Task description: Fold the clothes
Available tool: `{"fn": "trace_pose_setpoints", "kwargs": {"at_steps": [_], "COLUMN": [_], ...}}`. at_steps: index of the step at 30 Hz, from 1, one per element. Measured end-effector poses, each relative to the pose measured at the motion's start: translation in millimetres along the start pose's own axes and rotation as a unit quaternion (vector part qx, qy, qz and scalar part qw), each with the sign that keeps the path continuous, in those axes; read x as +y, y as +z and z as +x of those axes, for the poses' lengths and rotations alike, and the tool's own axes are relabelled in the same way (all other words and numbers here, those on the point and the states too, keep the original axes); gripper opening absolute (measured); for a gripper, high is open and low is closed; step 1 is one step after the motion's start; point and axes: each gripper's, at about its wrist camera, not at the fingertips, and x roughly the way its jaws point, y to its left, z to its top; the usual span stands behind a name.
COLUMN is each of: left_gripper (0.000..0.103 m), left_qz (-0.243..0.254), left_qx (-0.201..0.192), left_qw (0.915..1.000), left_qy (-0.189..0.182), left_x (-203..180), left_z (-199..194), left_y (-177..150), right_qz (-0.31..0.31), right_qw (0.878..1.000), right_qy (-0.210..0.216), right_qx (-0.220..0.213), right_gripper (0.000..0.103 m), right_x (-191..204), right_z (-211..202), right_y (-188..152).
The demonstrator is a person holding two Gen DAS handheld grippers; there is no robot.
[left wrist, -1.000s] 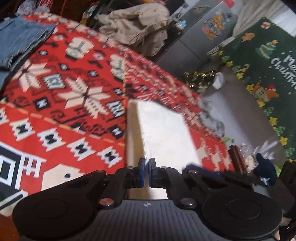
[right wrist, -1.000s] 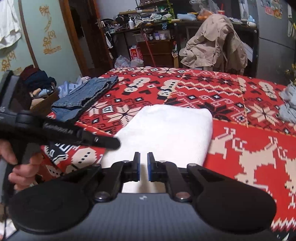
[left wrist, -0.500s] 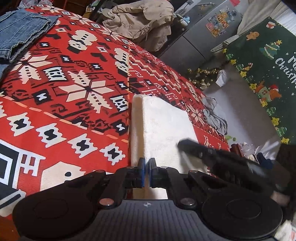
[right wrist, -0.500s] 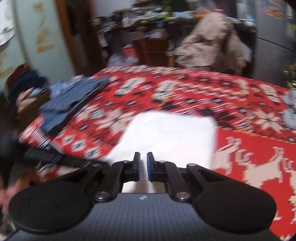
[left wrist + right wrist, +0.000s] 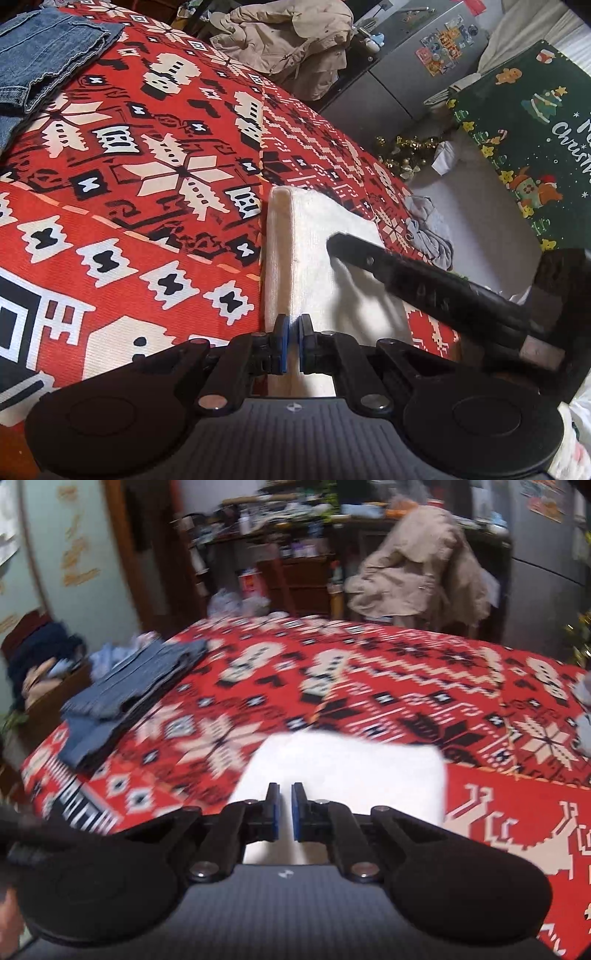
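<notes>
The folded white cloth (image 5: pixel 325 258) lay on the red patterned tabletop (image 5: pixel 147 184), its long axis running away from the left gripper (image 5: pixel 290 343), which sat at its near end, pressed together and empty. The right gripper (image 5: pixel 284 812), likewise pressed together, hovered over the cloth's near right part.
</notes>
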Motion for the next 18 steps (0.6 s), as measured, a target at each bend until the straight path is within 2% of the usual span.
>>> {"fn": "trace_pose_setpoints", "kwargs": {"at_steps": [3, 6, 9, 13, 15, 18], "left_gripper": [0.006, 0.007, 0.008, 0.009, 0.009, 0.009], "left_qz": [-0.004, -0.012, -0.016, -0.02, -0.02, -0.019], "left_qx": [0.001, 0.002, 0.003, 0.009, 0.014, 0.023], "left_qw": [1.0, 0.9999, 0.9998, 0.9997, 0.9996, 0.9994], "left_qy": [-0.003, -0.006, -0.007, -0.011, -0.014, -0.018], "left_x": [2, 5, 7, 8, 8, 7], "left_z": [0, -1, -3, -7, -8, -10], "left_y": [0, 0, -1, -2, -3, -7], "right_qz": [-0.018, -0.056, -0.069, -0.026, -0.016, -0.043], "right_qw": [1.0, 0.997, 0.996, 0.999, 0.999, 0.998], "right_qy": [0.016, 0.047, 0.045, 0.016, 0.014, 0.029], "right_qx": [0.012, 0.03, 0.028, 0.013, 0.028, 0.044], "right_gripper": [0.012, 0.012, 0.012, 0.012, 0.012, 0.013], "right_x": [6, 20, 25, 5, -2, 7], "right_z": [6, 5, -6, -30, -37, -41], "right_y": [1, -5, -14, -21, -28, -43]}}
